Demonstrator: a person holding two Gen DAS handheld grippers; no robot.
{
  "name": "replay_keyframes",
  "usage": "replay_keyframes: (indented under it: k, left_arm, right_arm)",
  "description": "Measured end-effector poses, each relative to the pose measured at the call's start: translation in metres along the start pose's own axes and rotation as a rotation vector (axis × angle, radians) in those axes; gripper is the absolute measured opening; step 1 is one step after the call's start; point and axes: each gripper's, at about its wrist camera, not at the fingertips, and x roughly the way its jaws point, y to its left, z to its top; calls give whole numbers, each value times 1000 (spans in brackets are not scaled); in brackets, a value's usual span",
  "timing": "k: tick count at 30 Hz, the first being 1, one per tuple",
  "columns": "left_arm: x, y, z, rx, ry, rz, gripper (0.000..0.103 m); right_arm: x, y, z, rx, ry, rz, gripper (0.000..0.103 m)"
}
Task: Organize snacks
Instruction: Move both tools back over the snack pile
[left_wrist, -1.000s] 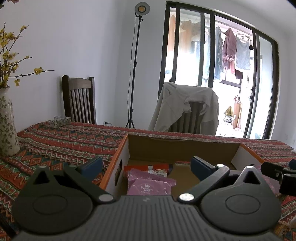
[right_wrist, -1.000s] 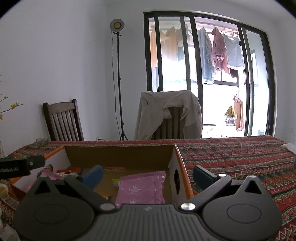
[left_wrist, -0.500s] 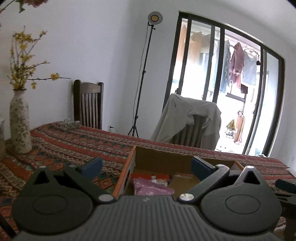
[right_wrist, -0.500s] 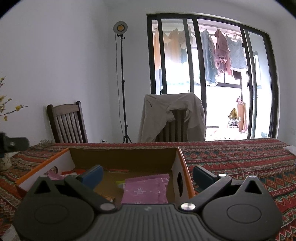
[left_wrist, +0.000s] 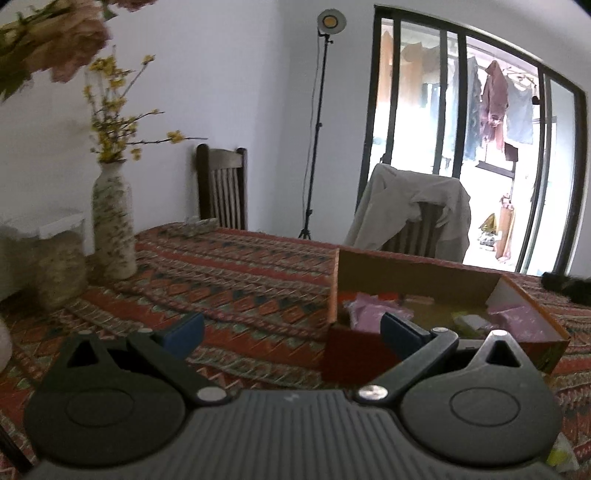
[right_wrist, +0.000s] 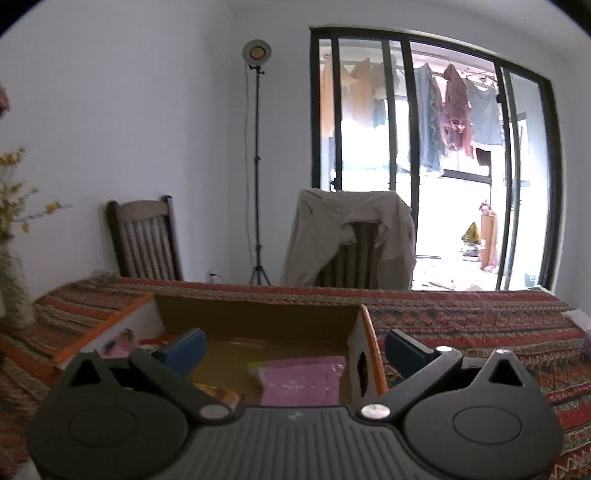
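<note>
An open cardboard box (left_wrist: 417, 267) with orange edges sits on the patterned tablecloth and holds pink snack packets (left_wrist: 364, 314). In the right wrist view the box (right_wrist: 255, 317) holds a pink packet (right_wrist: 301, 378) near its right wall. My left gripper (left_wrist: 291, 330) is open and empty, to the left of the box near its front left corner. My right gripper (right_wrist: 293, 345) is open and empty, just in front of the box's near right side.
A speckled vase (left_wrist: 112, 225) with yellow flowers stands at the table's left, with a woolly object (left_wrist: 59, 273) beside it. A wooden chair (left_wrist: 221, 186) and a chair draped with a jacket (left_wrist: 413, 210) stand behind the table. A lamp stand (left_wrist: 314, 122) is by the wall.
My left gripper has pulled back and swung left, so the box now lies to its right and the vase is in view. My right gripper has drawn back slightly.
</note>
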Motion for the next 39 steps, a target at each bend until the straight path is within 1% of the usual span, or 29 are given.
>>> replay_keyframes:
  k: [6, 13, 17, 21, 23, 26, 29, 31, 39]
  left_arm:
    - [-12, 10, -13, -15, 25, -14, 103]
    - [-22, 12, -35, -8, 72, -33, 103]
    - [-29, 12, -43, 9, 71, -40, 103]
    - [-33, 13, -51, 14, 74, -59, 103]
    - [-33, 14, -56, 21, 76, -62, 103]
    - [-31, 14, -64, 24, 84, -66, 103]
    - [-33, 12, -65, 35, 67, -62, 103]
    - [-32, 11, -66, 40, 72, -66, 103]
    - [-34, 15, -66, 20, 65, -66, 103]
  right_arm:
    - [-33, 4, -7, -24, 0, 15, 103]
    - [-61, 4, -34, -36, 34, 11, 103]
    - [-74, 4, -49, -24, 66, 19, 103]
    - [-86, 0, -64, 18, 89, 68, 103]
    - [-90, 0, -70, 34, 103, 82, 103]
    - [-94, 3, -77, 50, 120, 77, 103]
    - [-97, 4, -82, 75, 136, 43, 103]
    - [-97, 5, -85, 83, 148, 27, 103]
    - [-99, 10, -94, 79, 178, 25, 103]
